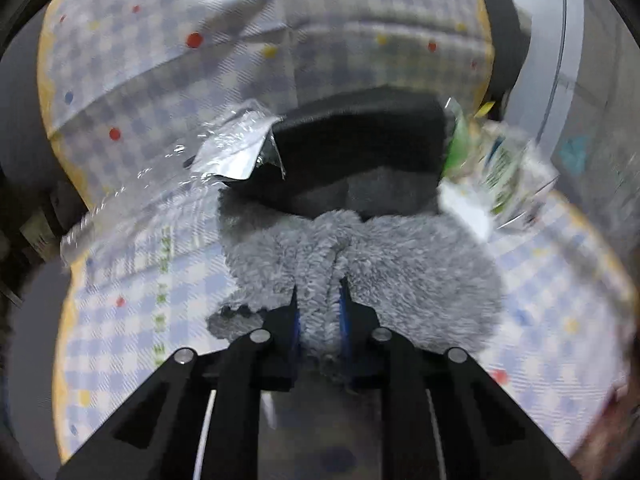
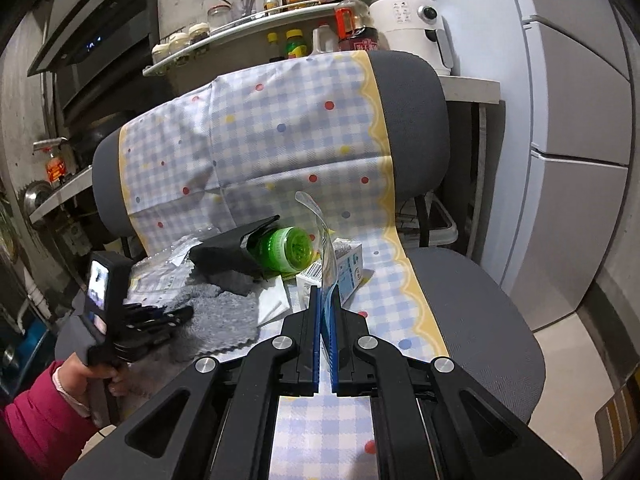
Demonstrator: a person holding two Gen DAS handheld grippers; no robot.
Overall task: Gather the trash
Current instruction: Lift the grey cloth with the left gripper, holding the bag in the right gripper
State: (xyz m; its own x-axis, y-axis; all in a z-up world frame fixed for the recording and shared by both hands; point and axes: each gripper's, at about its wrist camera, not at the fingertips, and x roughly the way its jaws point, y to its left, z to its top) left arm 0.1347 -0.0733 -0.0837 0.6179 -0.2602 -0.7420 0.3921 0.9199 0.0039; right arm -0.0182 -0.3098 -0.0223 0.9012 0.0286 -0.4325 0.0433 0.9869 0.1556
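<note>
On a grey office chair (image 2: 472,312) draped with a blue checked cloth (image 2: 280,128), the left gripper (image 1: 319,300) has its jaws pinched on a fluffy grey rag (image 1: 400,264). The right gripper (image 2: 325,300) has its jaws clamped on a clear plastic wrapper strip (image 2: 320,224), beside a green bottle (image 2: 286,250).

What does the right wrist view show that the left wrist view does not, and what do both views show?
Only the right wrist view shows the right gripper shut on a clear plastic strip, the kitchen shelf of bottles and a hand in a pink sleeve.

Only the left wrist view shows, close up, the left gripper shut on a fold of the fluffy grey cloth.

Both show that cloth, the black wallet-like case, the green plastic bottle and the blue checked cover on the chair.
</note>
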